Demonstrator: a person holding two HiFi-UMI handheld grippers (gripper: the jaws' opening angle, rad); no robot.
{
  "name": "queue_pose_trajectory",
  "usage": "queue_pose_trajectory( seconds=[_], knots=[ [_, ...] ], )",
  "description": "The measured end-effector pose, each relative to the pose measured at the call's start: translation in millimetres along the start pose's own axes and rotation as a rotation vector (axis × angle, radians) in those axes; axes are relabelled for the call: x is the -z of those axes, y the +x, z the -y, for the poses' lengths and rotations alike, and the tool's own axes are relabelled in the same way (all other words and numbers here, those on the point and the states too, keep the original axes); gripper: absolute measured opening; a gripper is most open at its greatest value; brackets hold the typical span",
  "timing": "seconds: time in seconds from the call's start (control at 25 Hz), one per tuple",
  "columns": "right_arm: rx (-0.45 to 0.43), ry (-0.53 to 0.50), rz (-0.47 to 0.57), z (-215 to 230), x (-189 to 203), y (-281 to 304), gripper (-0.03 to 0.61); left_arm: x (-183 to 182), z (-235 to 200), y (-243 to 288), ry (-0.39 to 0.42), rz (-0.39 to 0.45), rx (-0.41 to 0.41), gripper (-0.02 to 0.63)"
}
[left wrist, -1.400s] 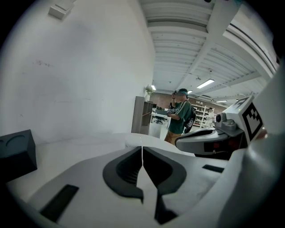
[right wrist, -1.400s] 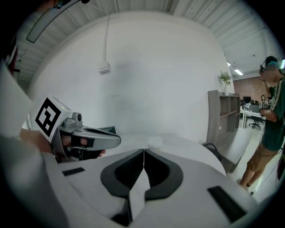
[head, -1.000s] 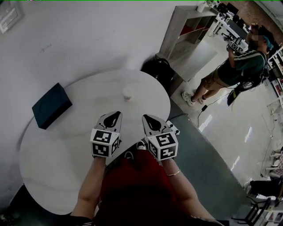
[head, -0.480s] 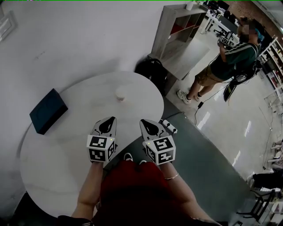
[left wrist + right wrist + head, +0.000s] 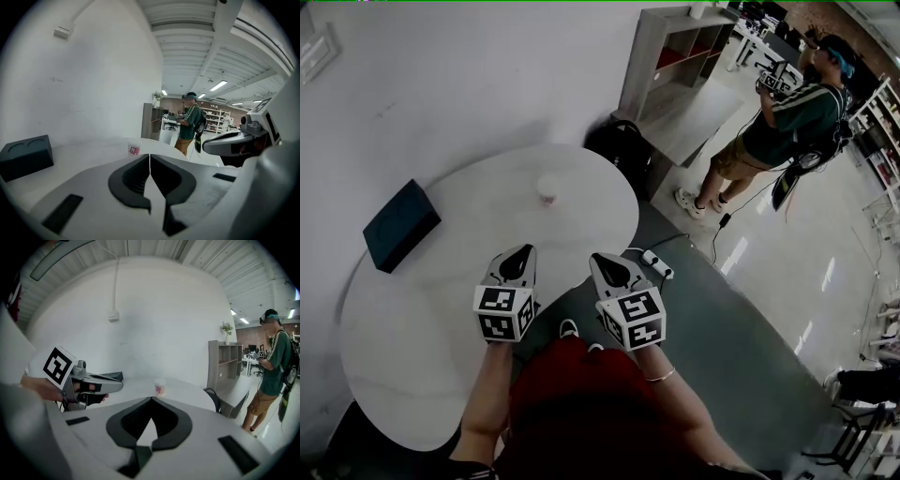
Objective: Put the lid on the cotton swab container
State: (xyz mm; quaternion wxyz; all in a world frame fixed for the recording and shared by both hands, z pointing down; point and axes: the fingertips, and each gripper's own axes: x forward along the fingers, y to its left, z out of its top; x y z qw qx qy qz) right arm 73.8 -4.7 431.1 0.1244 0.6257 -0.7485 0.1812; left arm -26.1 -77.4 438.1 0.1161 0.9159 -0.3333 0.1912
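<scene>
The cotton swab container (image 5: 547,188) is a small white tub with a red label, upright near the far edge of the round white table (image 5: 412,319). It also shows as the tub (image 5: 134,149) in the left gripper view and the tub (image 5: 160,387) in the right gripper view. I see no separate lid lying anywhere. My left gripper (image 5: 521,252) and right gripper (image 5: 602,259) hover side by side over the table's near right part, well short of the tub. Both point toward it, and both are shut and empty, as the left jaw tips (image 5: 149,156) and right jaw tips (image 5: 151,399) show.
A dark blue box (image 5: 401,225) lies at the table's left side. Beyond the table stand a black chair (image 5: 623,150) and a grey shelf unit (image 5: 675,66). A person (image 5: 778,122) stands on the floor at the far right. A white power strip (image 5: 656,263) lies on the floor.
Both grippers have drawn back a little from the tub, toward my body, still shut. The standing person has shifted slightly.
</scene>
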Motion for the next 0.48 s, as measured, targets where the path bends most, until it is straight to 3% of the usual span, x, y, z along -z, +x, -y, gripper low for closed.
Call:
queue_pose_trajectory(
  seconds=[0.48],
  knots=[
    [-0.029, -0.007, 0.030, -11, 13, -49, 0.014, 9, 33, -38, 0.003, 0.013, -0.035, 0.025]
  ],
)
